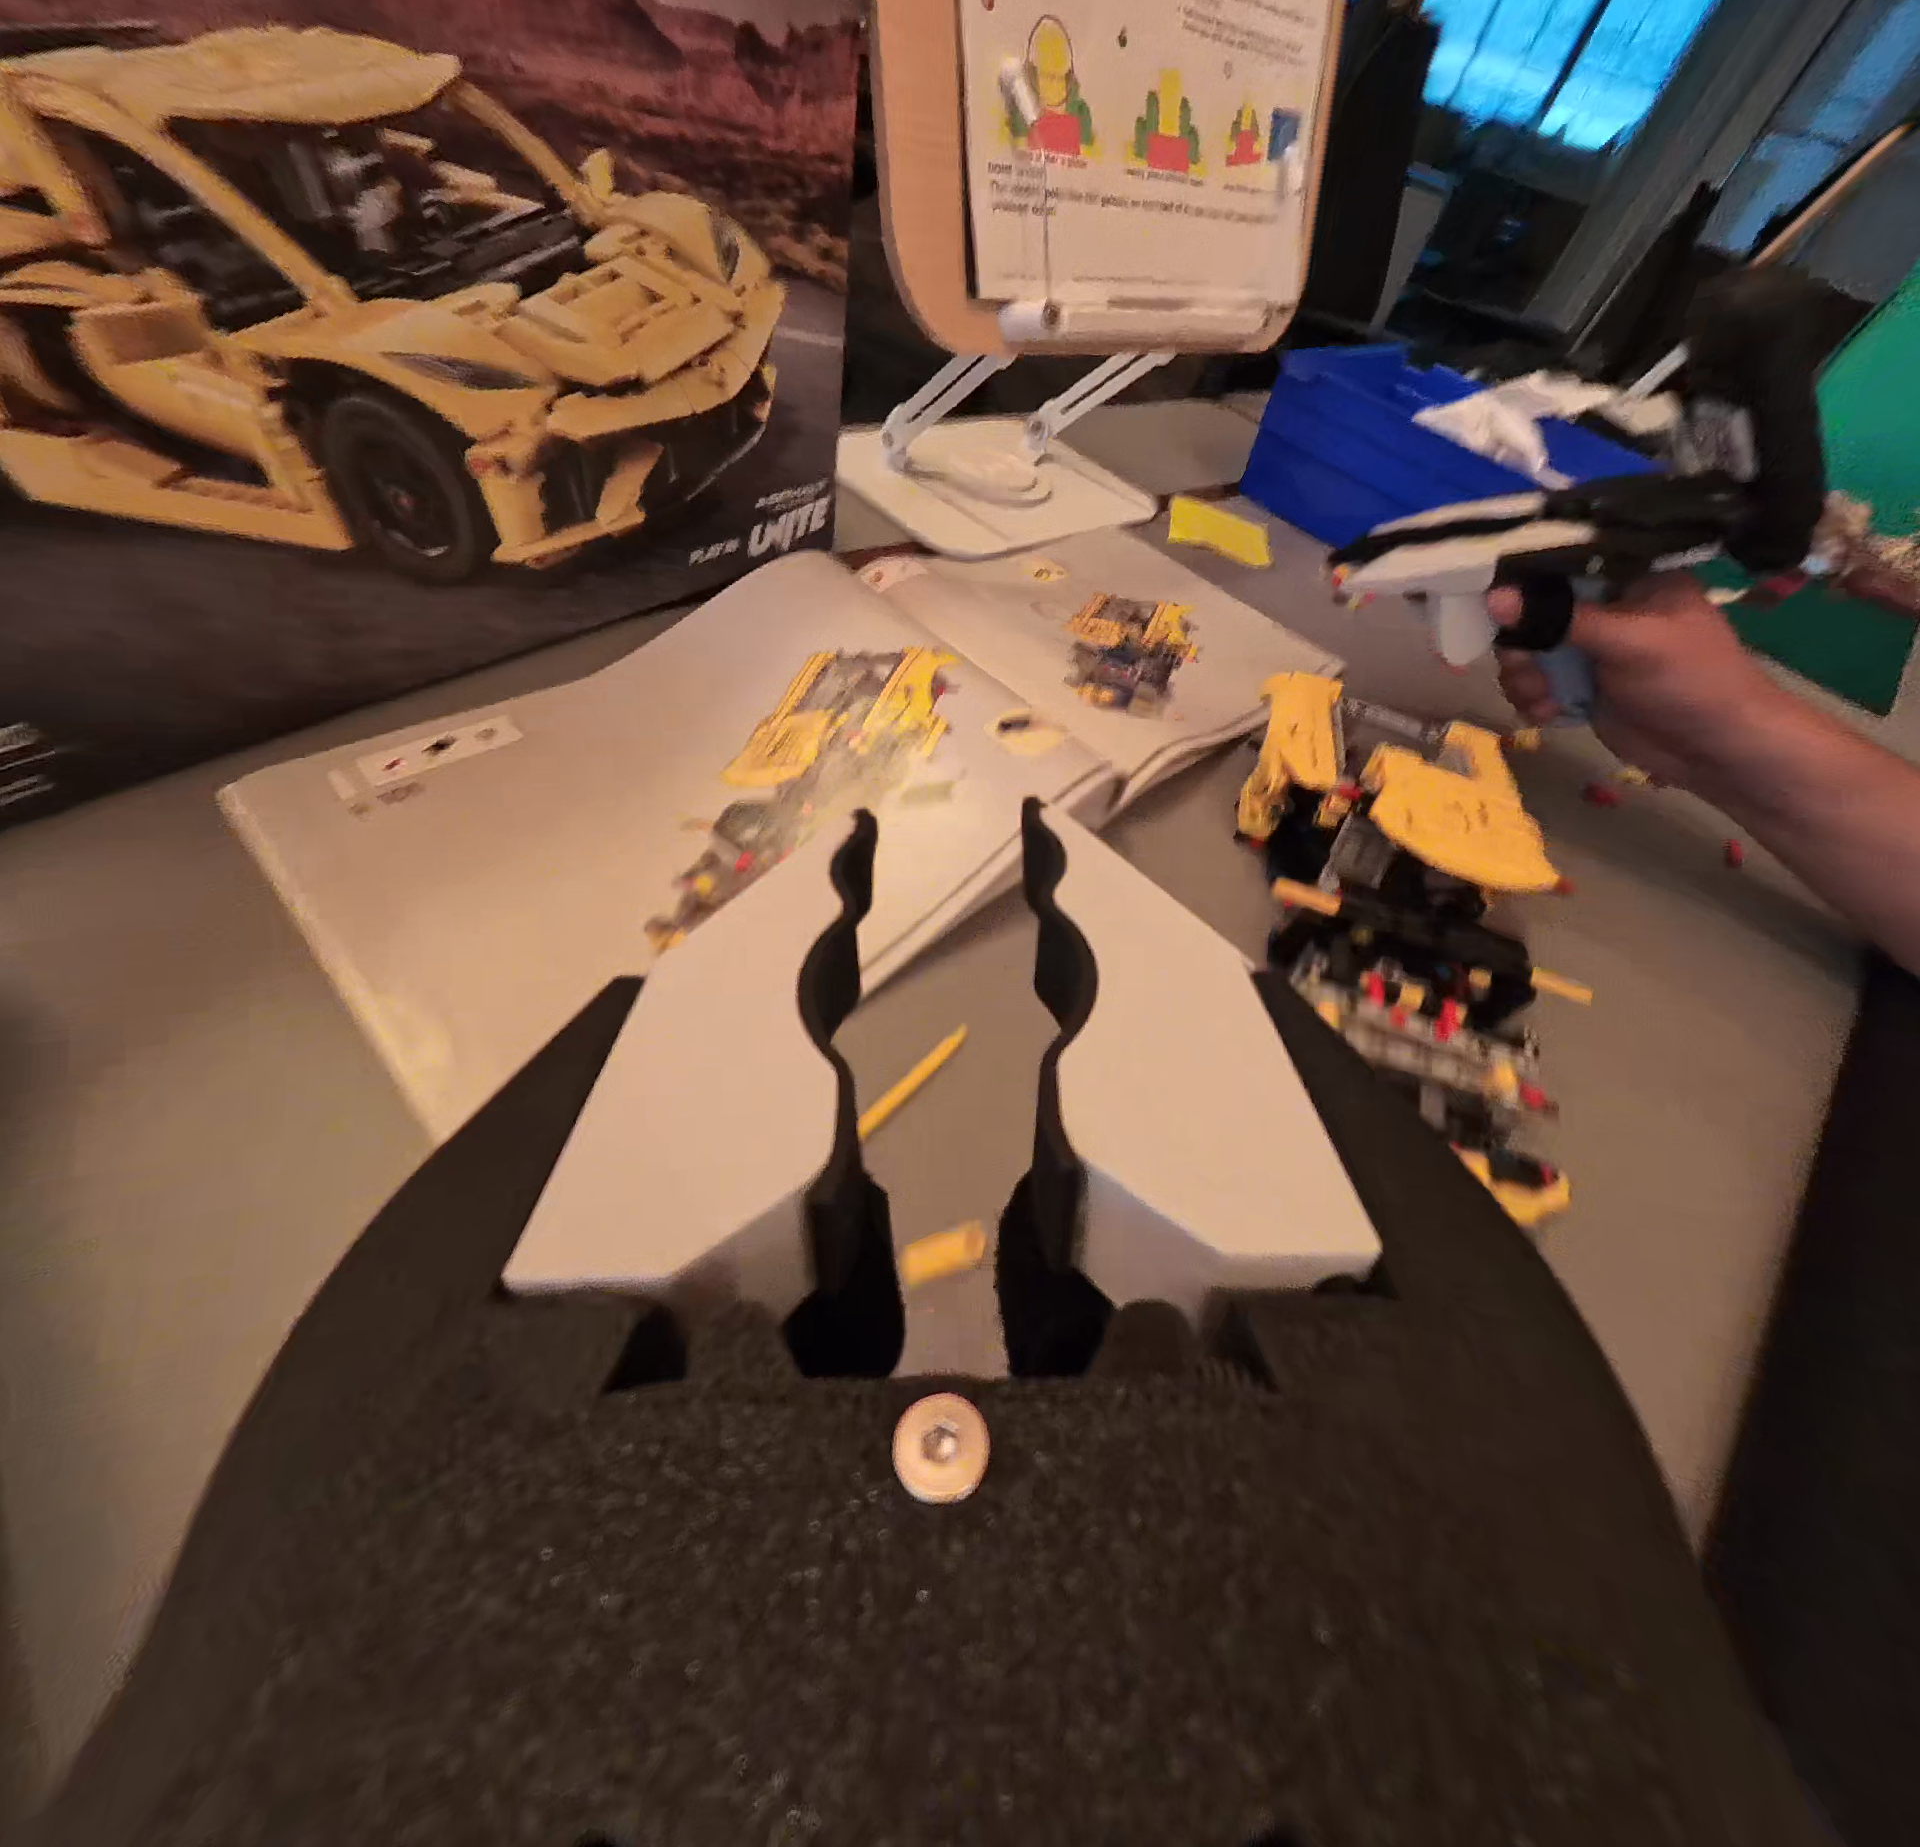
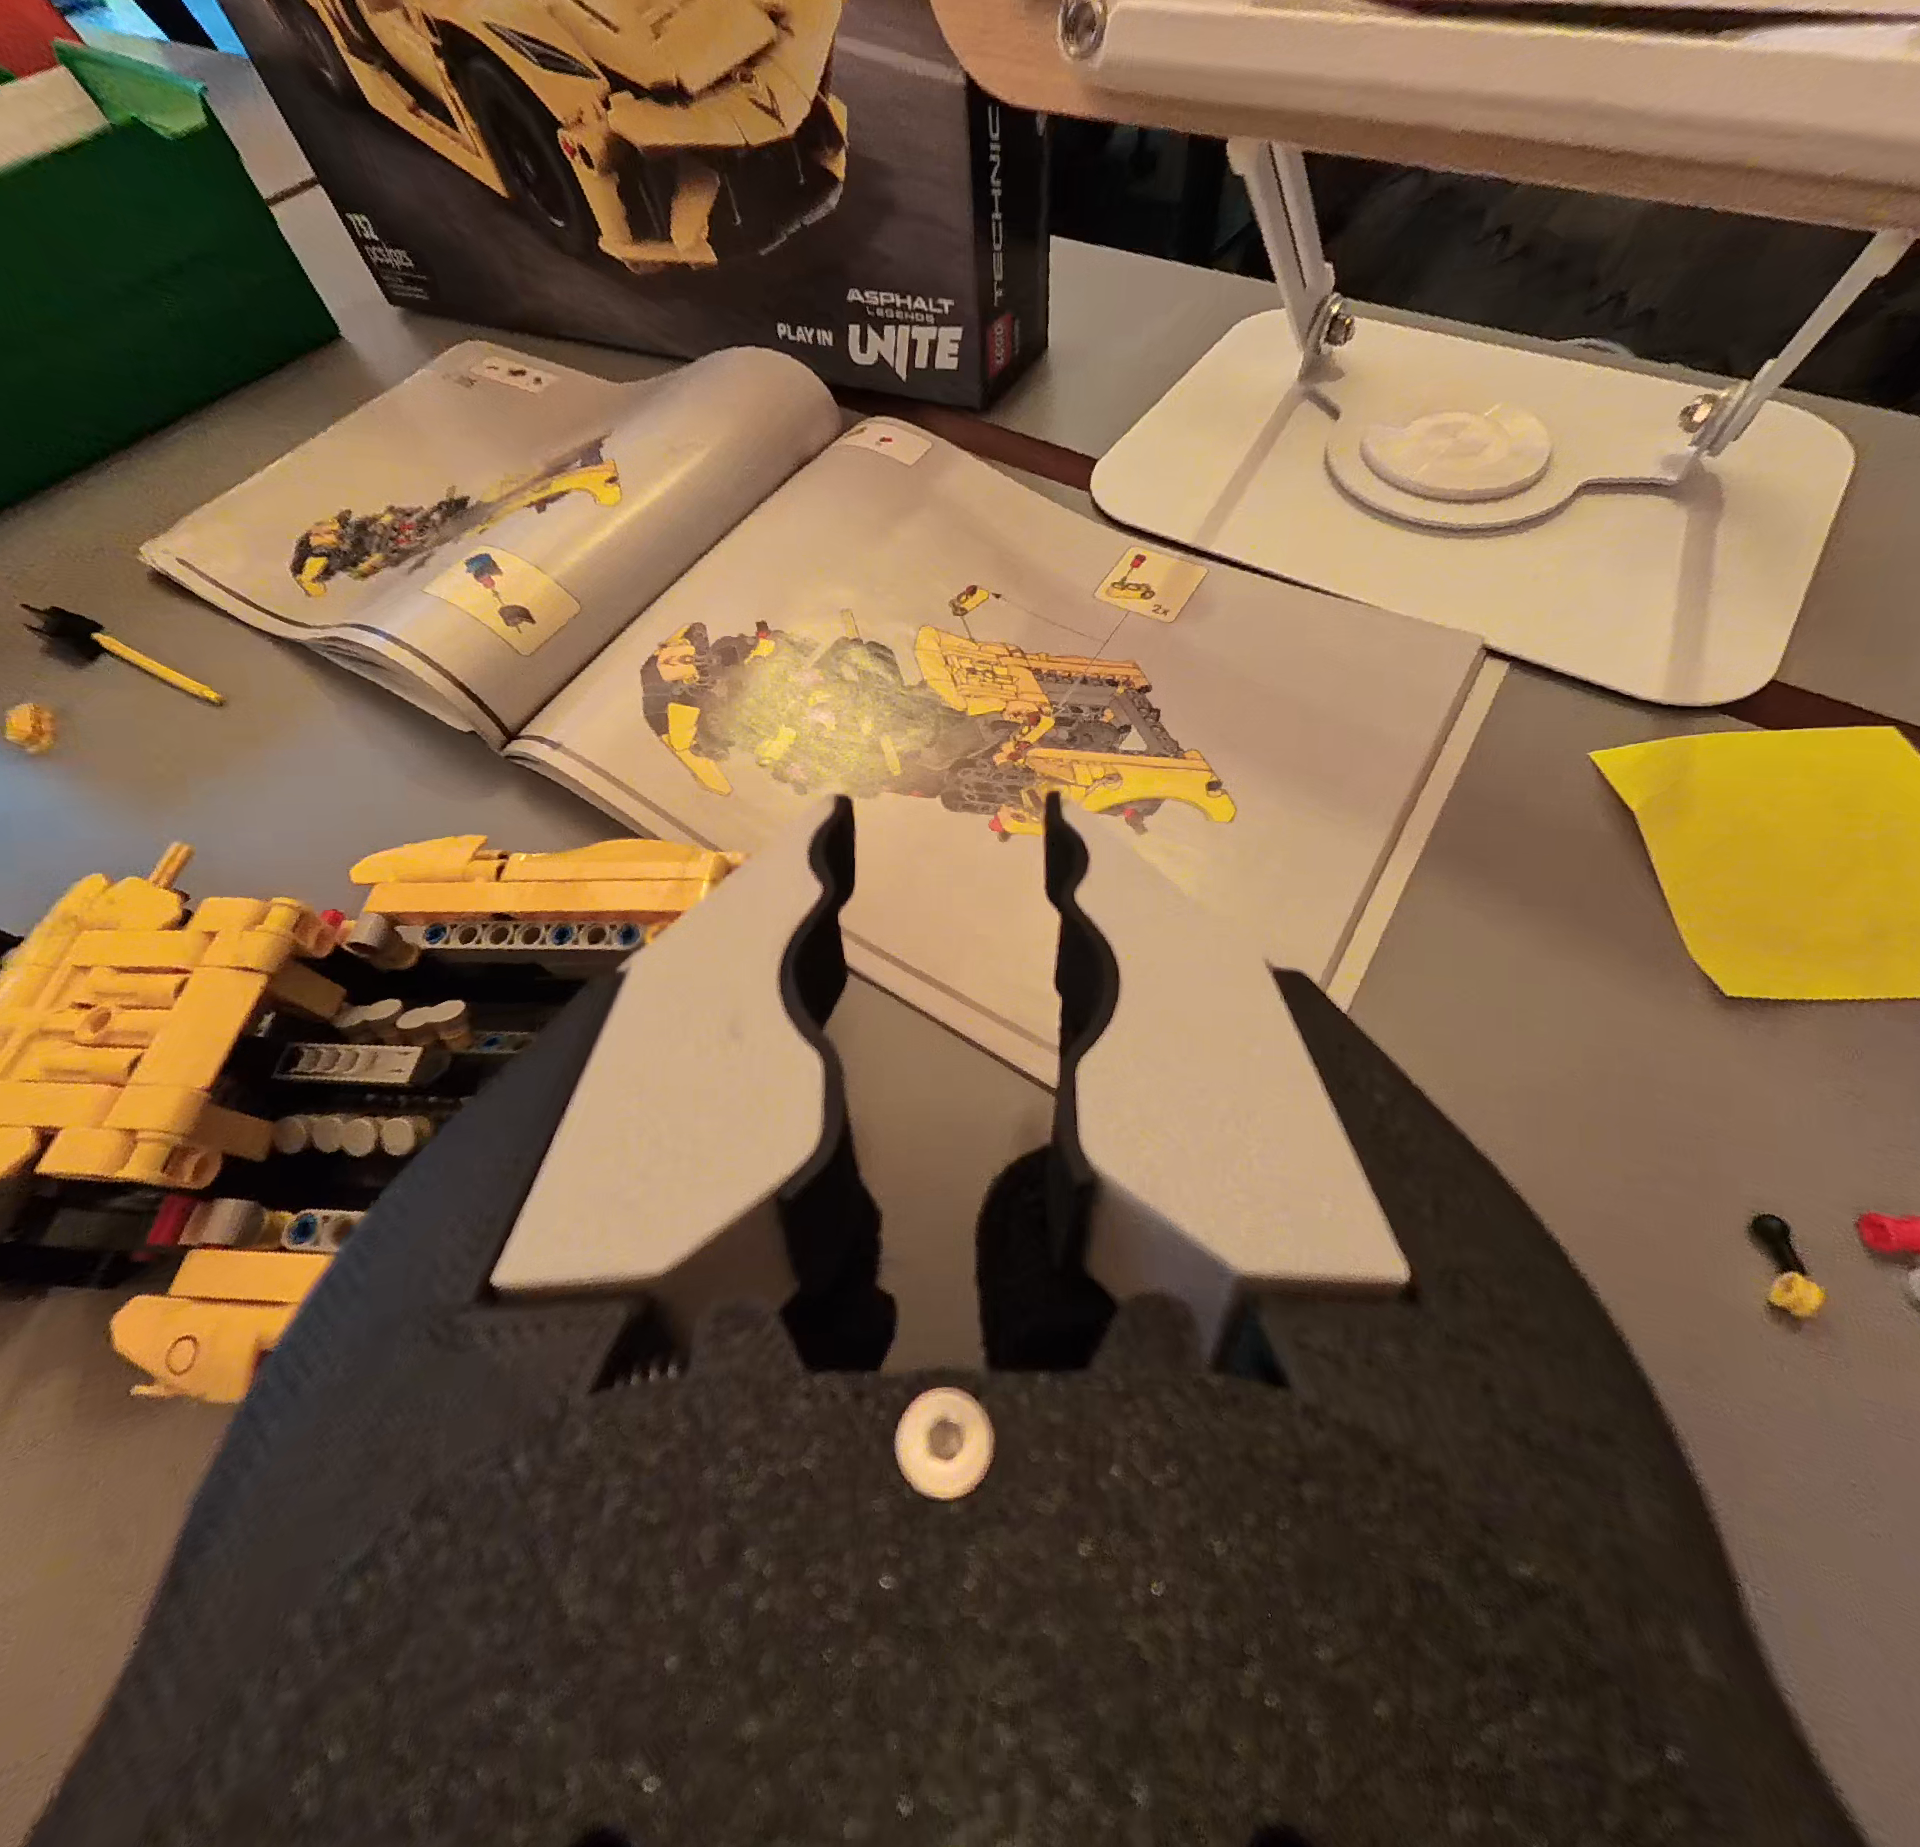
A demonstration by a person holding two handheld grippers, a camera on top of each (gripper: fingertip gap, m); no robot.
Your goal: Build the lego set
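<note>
The half-built yellow and black lego car lies on the grey table, right of the open instruction booklet. My left gripper is open and empty above the booklet's near edge. A thin yellow axle and a small yellow piece lie on the table below its fingers. My right gripper is open and empty over the booklet, with the car to its left. It also shows in the left wrist view, held by a hand above the car.
The set's box stands at the back left. A white paper stand sits behind the booklet. A blue bin, a green bin and a yellow note lie around. Small loose pieces and a black-tipped axle are scattered. About 35 centimeters separates my left fingertips from my right. The thin yellow axle is closer to my left gripper, around 12 centimeters from its tips; the right tips are 35 centimeters off. Seen from the right wrist view as well.
</note>
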